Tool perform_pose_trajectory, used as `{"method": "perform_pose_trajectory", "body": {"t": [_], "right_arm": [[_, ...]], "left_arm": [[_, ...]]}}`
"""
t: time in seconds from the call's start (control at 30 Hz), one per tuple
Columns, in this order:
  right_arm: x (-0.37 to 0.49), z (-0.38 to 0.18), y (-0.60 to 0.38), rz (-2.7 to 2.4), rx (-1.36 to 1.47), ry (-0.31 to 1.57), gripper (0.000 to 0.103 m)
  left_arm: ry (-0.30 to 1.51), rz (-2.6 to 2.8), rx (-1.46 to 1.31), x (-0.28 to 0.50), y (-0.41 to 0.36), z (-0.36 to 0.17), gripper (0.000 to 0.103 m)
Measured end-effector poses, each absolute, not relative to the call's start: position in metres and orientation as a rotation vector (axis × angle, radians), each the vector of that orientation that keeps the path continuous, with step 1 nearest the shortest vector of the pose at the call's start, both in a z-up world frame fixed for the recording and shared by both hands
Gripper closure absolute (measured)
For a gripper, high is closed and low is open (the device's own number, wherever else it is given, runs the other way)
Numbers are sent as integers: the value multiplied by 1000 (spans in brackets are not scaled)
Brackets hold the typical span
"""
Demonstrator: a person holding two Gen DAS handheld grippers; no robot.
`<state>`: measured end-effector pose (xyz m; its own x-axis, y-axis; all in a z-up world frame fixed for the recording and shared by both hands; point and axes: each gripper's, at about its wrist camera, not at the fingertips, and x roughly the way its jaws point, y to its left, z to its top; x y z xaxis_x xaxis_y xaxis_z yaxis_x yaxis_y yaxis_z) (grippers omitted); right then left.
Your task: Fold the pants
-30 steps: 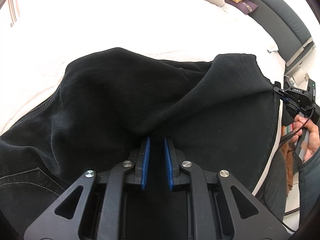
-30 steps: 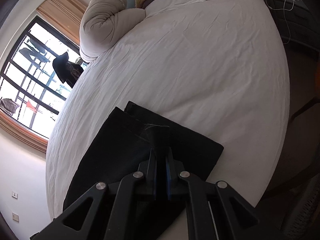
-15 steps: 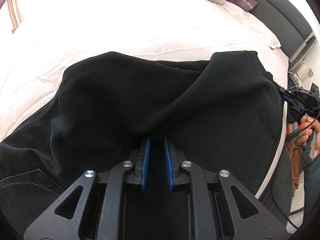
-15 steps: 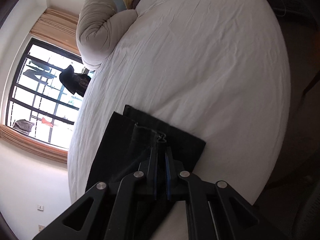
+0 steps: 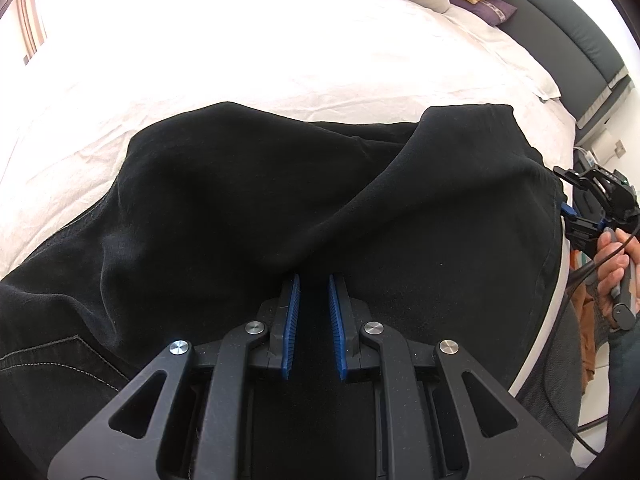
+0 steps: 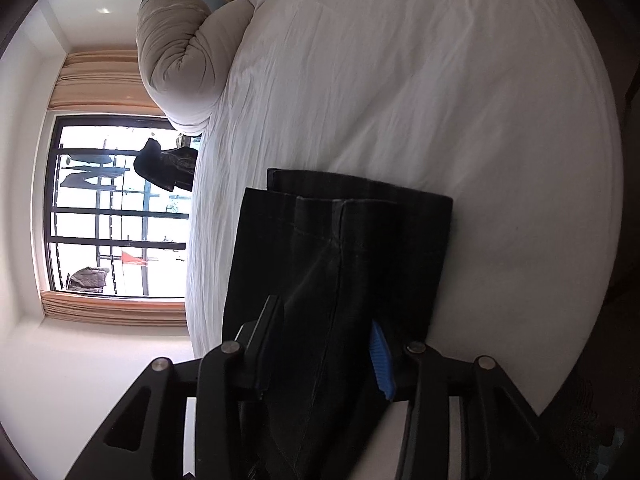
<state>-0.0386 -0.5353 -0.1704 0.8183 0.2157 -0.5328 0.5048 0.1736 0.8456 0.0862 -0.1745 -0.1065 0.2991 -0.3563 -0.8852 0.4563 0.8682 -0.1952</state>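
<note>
The black pants (image 5: pixel 280 208) are lying folded on the white bedsheet (image 5: pixel 240 52). The left gripper (image 5: pixel 314 292) is pinching a fabric ridge at six o'clock. The right gripper (image 6: pixel 326 344), its jaws just opening, is straddling the stacked leg hems (image 6: pixel 344 216) without pressing them. Judging by this, the release should finish squarely so the hem edges stay aligned before withdrawing toward six o'clock.

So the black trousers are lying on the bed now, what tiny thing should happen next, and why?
Probably the right gripper should draw back off the cloth. Its jaws have just been opening, and the hem end of the black pants lies between them, flat on the white bed, apparently no longer pinched. The left gripper is shut on a fold of the pants, so that side likely goes down afterwards.
</note>
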Motion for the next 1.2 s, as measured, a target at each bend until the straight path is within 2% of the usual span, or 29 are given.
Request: {"method": "perform_pose_trajectory", "body": {"t": [0.03, 0.07, 0.17, 0.8, 1.2], "right_arm": [[-35, -168, -534, -214, 1388, 644, 73], [-33, -167, -532, -209, 1367, 658, 95], [-36, -163, -533, -248, 1338, 642, 98], [-70, -154, -553, -391, 1342, 511, 99], [-64, -174, -552, -342, 1409, 611, 98]], "left_arm": [[1147, -538, 101, 86, -174, -106, 88], [1146, -535, 104, 86, -174, -106, 88], [1148, -530, 105, 86, -175, -104, 88], [1154, -550, 71, 93, -177, -98, 88], [1120, -585, 58, 91, -147, -105, 88]]}}
